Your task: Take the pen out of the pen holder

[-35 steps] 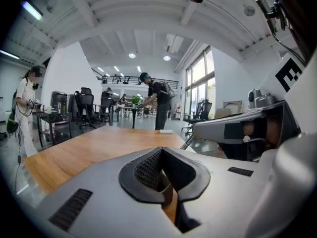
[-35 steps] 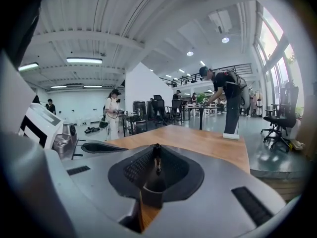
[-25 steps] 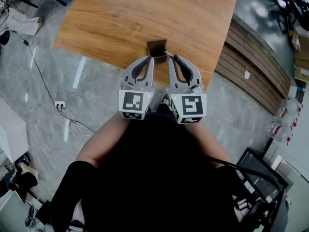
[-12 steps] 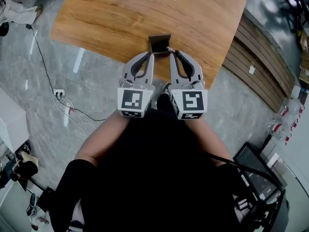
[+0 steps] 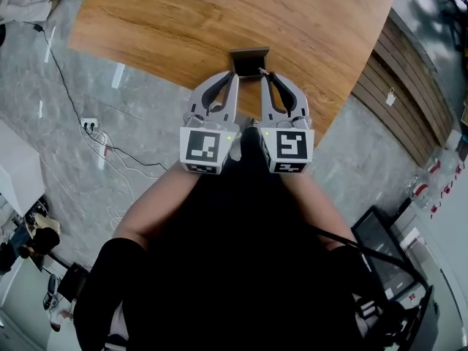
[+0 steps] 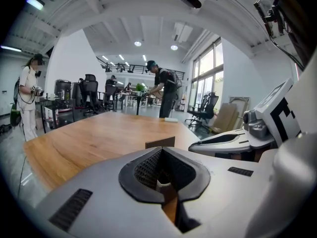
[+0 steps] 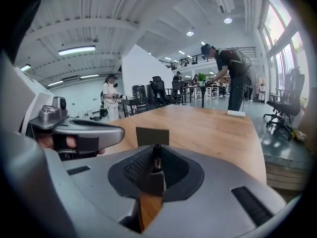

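Note:
A dark brown pen holder (image 5: 248, 58) stands near the front edge of the wooden table (image 5: 183, 20). Both grippers point at it from the near side. My right gripper (image 5: 264, 74) is shut on a thin dark pen (image 7: 156, 163), which stands upright between its pads just in front of the holder (image 7: 152, 136). My left gripper (image 5: 235, 74) sits beside the right one, its tips together with nothing between them. From the left gripper view, the holder (image 6: 159, 143) shows just beyond the jaw tips.
A small white object (image 7: 236, 113) lies at the table's far edge, where a person (image 7: 233, 78) bends over. Another person (image 6: 29, 98) stands at the left among office chairs. A power strip with cables (image 5: 89, 123) lies on the floor left of the table.
Both grippers have sunk together toward the table's near edge, still side by side in front of the holder. The right one keeps its hold on the pen.

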Demonstrator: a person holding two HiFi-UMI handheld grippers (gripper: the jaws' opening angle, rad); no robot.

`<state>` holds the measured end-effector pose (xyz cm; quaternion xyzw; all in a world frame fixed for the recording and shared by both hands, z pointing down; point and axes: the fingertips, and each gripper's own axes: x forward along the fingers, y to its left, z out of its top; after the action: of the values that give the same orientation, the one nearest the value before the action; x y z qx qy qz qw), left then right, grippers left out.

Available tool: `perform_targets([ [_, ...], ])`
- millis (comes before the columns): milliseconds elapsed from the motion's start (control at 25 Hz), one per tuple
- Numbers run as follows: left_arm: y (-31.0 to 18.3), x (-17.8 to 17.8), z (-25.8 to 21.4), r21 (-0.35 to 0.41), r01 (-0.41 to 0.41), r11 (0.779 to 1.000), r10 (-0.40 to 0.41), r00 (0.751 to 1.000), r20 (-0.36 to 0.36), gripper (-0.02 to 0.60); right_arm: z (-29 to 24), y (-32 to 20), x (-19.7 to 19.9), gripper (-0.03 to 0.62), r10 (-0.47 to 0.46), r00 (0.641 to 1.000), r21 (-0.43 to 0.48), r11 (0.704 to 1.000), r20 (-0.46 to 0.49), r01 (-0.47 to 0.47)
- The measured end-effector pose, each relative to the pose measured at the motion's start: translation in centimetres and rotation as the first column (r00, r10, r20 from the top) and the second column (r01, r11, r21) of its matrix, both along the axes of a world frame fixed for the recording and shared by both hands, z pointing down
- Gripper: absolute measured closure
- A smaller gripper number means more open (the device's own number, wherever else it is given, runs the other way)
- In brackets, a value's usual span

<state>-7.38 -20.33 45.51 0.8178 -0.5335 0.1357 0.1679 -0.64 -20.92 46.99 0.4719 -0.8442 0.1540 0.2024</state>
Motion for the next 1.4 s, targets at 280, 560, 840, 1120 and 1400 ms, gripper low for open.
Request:
perform_targets([
  [280,0.2,0.1,1.4,-0.027,-0.019,0.999,0.019,1.000,0.005,0.575,2.3,-0.1,-0.1,0.554,0.003,1.000,-0.040,0.999,-0.004,-0.003],
  [560,0.4,-0.1,1.9,-0.033,-0.033,0.999,0.034,0.999,0.017,0.575,3.3,-0.4,-0.3,0.554,0.011,1.000,-0.046,0.999,-0.006,-0.011],
  [840,1.0,-0.2,2.1,-0.039,-0.022,0.999,0.022,1.000,0.011,0.575,3.7,-0.5,-0.3,0.554,0.025,1.000,-0.037,0.999,-0.009,-0.026],
  [1120,1.2,-0.1,1.2,-0.029,-0.006,1.000,0.006,1.000,0.001,0.575,2.2,-0.5,0.4,0.554,0.033,0.999,-0.014,0.999,0.020,-0.033],
  [1400,2.2,0.9,-1.1,0.024,-0.026,0.999,0.026,1.000,0.008,0.575,-2.0,0.8,1.0,0.554,0.029,0.998,0.079,0.996,0.051,-0.033],
])
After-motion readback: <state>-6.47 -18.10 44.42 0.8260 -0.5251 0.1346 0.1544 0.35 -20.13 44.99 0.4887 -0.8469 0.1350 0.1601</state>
